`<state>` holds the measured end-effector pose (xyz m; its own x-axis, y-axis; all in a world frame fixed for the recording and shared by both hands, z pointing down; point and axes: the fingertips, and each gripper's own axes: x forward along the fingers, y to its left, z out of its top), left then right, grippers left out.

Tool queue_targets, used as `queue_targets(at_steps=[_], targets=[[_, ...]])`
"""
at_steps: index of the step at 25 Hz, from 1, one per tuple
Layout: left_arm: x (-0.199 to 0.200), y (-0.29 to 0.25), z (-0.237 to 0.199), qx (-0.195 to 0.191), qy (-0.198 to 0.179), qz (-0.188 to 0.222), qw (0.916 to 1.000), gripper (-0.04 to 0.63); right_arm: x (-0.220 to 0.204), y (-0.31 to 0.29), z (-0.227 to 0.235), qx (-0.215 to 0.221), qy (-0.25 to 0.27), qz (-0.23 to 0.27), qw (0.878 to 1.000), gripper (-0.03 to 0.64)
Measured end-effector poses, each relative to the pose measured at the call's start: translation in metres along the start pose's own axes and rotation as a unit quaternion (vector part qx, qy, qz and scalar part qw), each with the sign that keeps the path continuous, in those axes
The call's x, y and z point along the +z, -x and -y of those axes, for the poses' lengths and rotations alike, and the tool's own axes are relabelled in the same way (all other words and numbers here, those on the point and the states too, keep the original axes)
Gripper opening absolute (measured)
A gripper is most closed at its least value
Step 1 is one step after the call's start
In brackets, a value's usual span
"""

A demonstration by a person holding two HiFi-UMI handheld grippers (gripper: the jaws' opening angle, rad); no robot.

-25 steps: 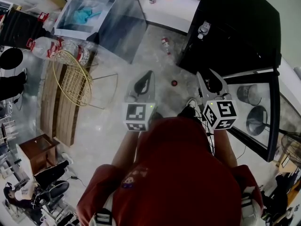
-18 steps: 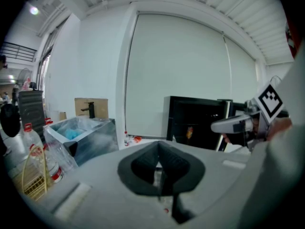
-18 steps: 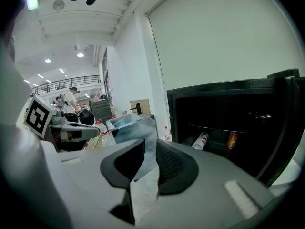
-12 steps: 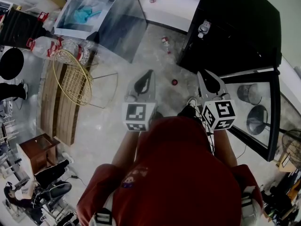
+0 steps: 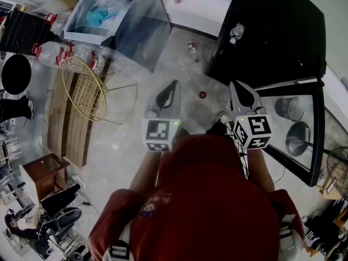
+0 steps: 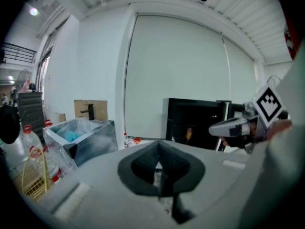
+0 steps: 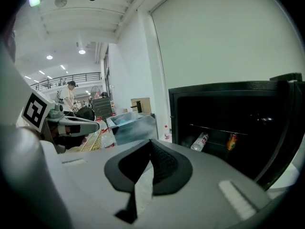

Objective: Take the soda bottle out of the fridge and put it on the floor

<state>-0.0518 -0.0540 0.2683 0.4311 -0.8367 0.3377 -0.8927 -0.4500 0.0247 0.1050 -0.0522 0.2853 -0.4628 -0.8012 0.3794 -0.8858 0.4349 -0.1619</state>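
Note:
The black fridge (image 5: 272, 31) stands open at the right, its glass door (image 5: 296, 126) swung towards me. Inside, a clear soda bottle (image 7: 199, 141) with a red and white label lies on a wire shelf, beside an orange can (image 7: 232, 141). In the head view the bottle (image 5: 235, 33) shows as a pale spot in the dark interior. My right gripper (image 5: 237, 87) hangs in front of the fridge, well short of the bottle. Its jaws have just been closing and are now shut, with nothing between them. My left gripper (image 5: 173, 85) is shut and empty over the floor.
Another small bottle (image 5: 191, 50) and a red cap (image 5: 202, 94) lie on the floor ahead. At the left stand a glass tank (image 5: 125, 20), a gold wire chair (image 5: 84, 91) and large water bottles (image 5: 51, 53). Two round black objects (image 5: 288, 110) show through the door.
The right gripper's jaws, spread apart a second ago, have come together on nothing. Neither hand has shifted. A person at the far left edge has moved.

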Motion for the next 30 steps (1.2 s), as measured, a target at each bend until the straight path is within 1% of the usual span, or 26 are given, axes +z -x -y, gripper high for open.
queue_targets(at_steps=[13,25,30], targets=[[0.0047,0.0018,0.0057,-0.004,0.002,-0.001,1.0,0.0,-0.001,0.0032,0.0018,-0.002,-0.001,0.0,1.0,0.002],[0.0025,0.0006,0.002,-0.003,0.004,-0.004,1.0,0.0,0.0,-0.0014,-0.0007,0.0,0.003,0.0,1.0,0.002],[0.0007,-0.0016,0.0028,-0.005,0.004,-0.004,1.0,0.0,-0.0019,-0.0022,0.0023,-0.006,0.007,0.002,1.0,0.002]])
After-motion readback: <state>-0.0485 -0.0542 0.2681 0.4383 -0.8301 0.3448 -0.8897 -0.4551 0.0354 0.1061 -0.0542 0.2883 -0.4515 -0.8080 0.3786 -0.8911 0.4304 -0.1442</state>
